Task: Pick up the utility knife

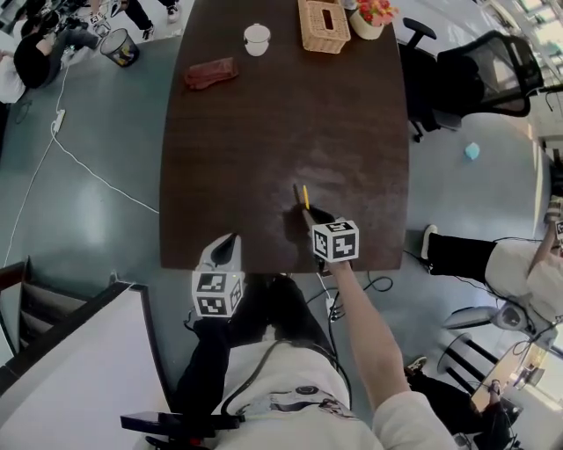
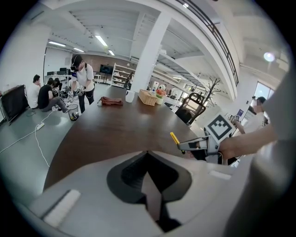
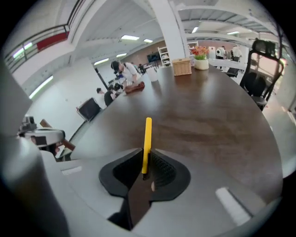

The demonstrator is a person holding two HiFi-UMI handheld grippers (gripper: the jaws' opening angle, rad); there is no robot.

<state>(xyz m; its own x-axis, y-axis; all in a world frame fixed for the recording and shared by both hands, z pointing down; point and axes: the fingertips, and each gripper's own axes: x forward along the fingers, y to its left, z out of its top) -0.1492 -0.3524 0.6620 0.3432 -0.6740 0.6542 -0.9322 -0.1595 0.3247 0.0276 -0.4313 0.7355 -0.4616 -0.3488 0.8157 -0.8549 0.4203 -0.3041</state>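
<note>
The utility knife (image 1: 305,195) is slim and yellow, and it hangs just above the near edge of the dark wooden table (image 1: 281,123). My right gripper (image 1: 308,211) is shut on its lower end. In the right gripper view the knife (image 3: 147,139) stands up from between the black pads of that gripper (image 3: 145,169), pointing away over the table. The left gripper view shows the same knife (image 2: 174,138) sticking out of the right gripper (image 2: 185,146) at the right. My left gripper (image 1: 227,244) hovers at the table's near left edge, its jaws (image 2: 148,171) shut with nothing between them.
At the far end of the table lie a brown cloth bundle (image 1: 211,73), a white cup (image 1: 257,39), a wicker tissue box (image 1: 324,25) and a flower pot (image 1: 374,16). A black office chair (image 1: 479,75) stands at the right. A white cable (image 1: 88,171) runs across the floor.
</note>
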